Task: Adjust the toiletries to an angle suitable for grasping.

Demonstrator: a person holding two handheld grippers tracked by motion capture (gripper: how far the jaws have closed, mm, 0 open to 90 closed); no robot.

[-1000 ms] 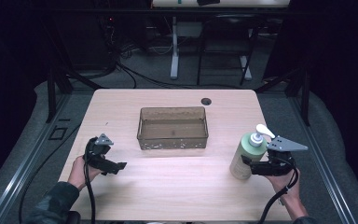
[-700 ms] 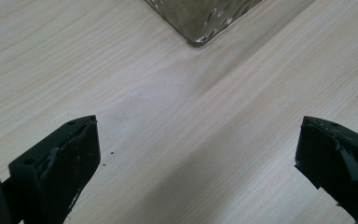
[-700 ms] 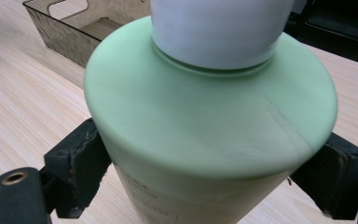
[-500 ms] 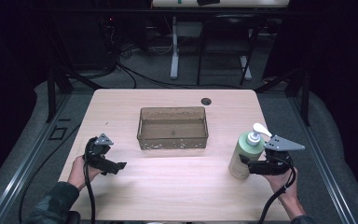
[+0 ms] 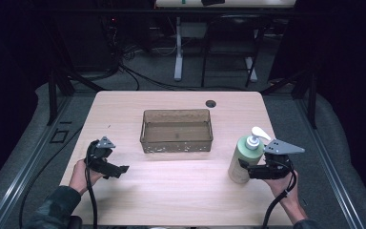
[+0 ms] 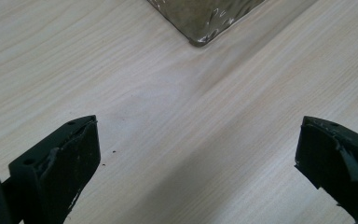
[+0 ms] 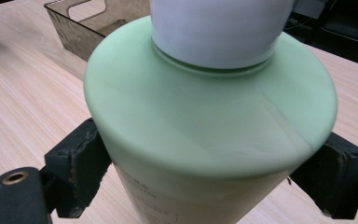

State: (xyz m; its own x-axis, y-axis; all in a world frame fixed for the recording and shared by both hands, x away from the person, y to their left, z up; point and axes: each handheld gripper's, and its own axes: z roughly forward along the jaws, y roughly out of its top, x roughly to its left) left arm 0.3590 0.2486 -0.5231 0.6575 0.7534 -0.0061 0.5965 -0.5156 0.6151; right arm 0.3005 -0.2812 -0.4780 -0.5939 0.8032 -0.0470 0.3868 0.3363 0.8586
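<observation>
The landmark here is the clear brown plastic tray [image 5: 177, 130], which sits near the middle of the light wood table [image 5: 181, 191], empty and with its long side facing the person.

The pale green pump bottle [image 5: 243, 160] stands upright to the right of the tray and a little nearer the person, close to the tray's front right corner but apart from it. Its white pump head [image 5: 257, 134] points away from the tray, toward the table's right edge. The right gripper [image 5: 246, 170] closes on the bottle's lower body from the side away from the tray. In the right gripper view the two black jaws press against opposite flanks of the green bottle [image 7: 209, 116], one at each side, with the white pump collar [image 7: 216, 28] above them and a corner of the tray [image 7: 81, 21] beyond at upper left. Whether the bottle's base rests on the table or is lifted just clear of it cannot be told.

The left gripper [image 5: 119, 169] lies to the left of the tray and nearer the person, well apart from the bottle. It is held low over the table in the person's left hand [image 5: 83, 174], pointing toward the tray's side. In the left gripper view its jaws are spread wide with nothing between them but bare wood, and the tray's near corner [image 6: 200, 21] shows ahead at the top.
</observation>
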